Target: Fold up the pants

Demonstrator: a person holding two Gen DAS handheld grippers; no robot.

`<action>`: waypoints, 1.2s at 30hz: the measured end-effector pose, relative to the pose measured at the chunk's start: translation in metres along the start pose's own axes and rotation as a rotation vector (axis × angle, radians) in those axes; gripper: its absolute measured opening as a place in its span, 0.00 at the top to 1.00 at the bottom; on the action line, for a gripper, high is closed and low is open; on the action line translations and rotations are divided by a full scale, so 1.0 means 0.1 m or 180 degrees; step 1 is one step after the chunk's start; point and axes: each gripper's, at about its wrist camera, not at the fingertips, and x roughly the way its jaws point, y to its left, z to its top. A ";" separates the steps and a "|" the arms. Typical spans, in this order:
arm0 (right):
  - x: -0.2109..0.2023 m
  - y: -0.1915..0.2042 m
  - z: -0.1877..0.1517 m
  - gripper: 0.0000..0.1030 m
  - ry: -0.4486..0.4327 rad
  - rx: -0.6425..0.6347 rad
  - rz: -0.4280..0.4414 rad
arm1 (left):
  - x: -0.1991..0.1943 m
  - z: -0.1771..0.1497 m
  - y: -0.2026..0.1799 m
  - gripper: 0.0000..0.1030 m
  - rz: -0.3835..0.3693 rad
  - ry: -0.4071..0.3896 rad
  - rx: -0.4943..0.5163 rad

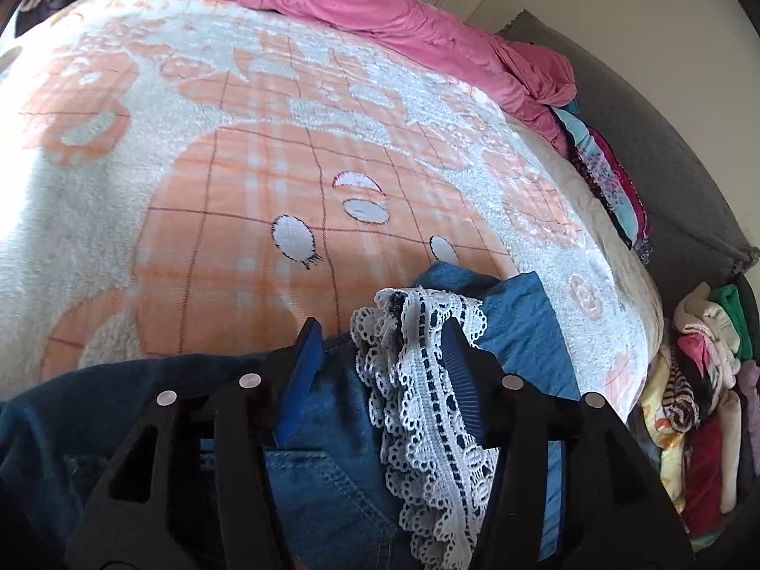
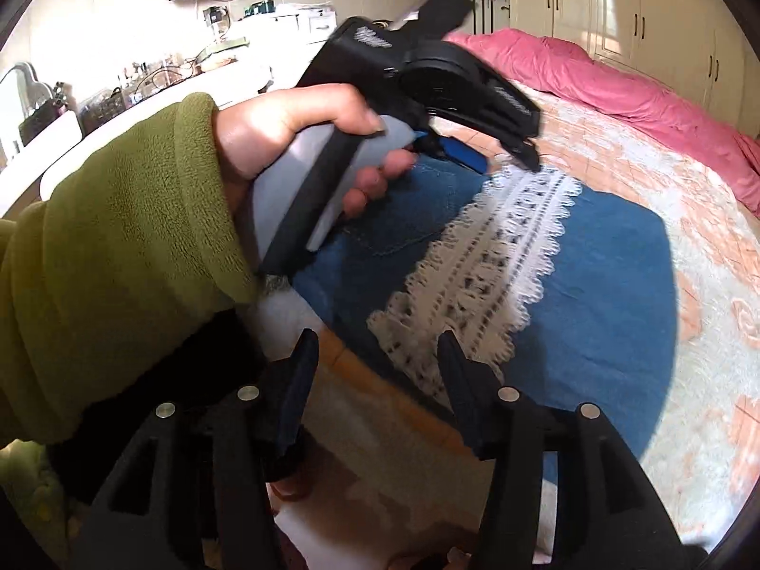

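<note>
Blue denim pants (image 2: 593, 285) with a white lace strip (image 2: 479, 256) lie folded on the bed's orange and white blanket (image 1: 190, 166). In the left wrist view my left gripper (image 1: 382, 332) is open, fingers spread over the denim (image 1: 323, 427), with the lace (image 1: 418, 403) draped against the right finger. In the right wrist view my right gripper (image 2: 377, 346) is open and empty above the pants' near edge. The left gripper (image 2: 503, 156), held by a hand in a green sleeve, rests its tips on the pants.
A pink duvet (image 1: 380, 4) lies along the far side of the bed. Folded clothes (image 1: 612, 180) are stacked at the bed's right edge, and a basket of clothes (image 1: 703, 403) stands beside it. White wardrobes (image 2: 641, 9) and a cluttered desk (image 2: 142, 85) line the walls.
</note>
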 end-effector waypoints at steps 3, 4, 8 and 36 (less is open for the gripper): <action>-0.18 -0.11 -0.04 0.51 -0.0078 0.0132 -0.0031 | -0.18 -0.04 -0.06 0.48 0.0107 -0.0142 0.0050; -0.21 -0.16 -0.04 0.51 -0.0105 0.0167 -0.0060 | -0.23 -0.05 -0.09 0.47 0.0137 -0.0190 0.0083; -0.30 -0.27 -0.05 0.51 -0.0147 0.0314 -0.0160 | -0.41 -0.23 -0.17 0.43 0.0227 -0.0334 0.0087; -0.64 -1.00 -0.40 0.26 -0.0286 0.1222 -0.0600 | -0.79 -1.09 -0.49 0.29 0.0253 -0.0021 0.0203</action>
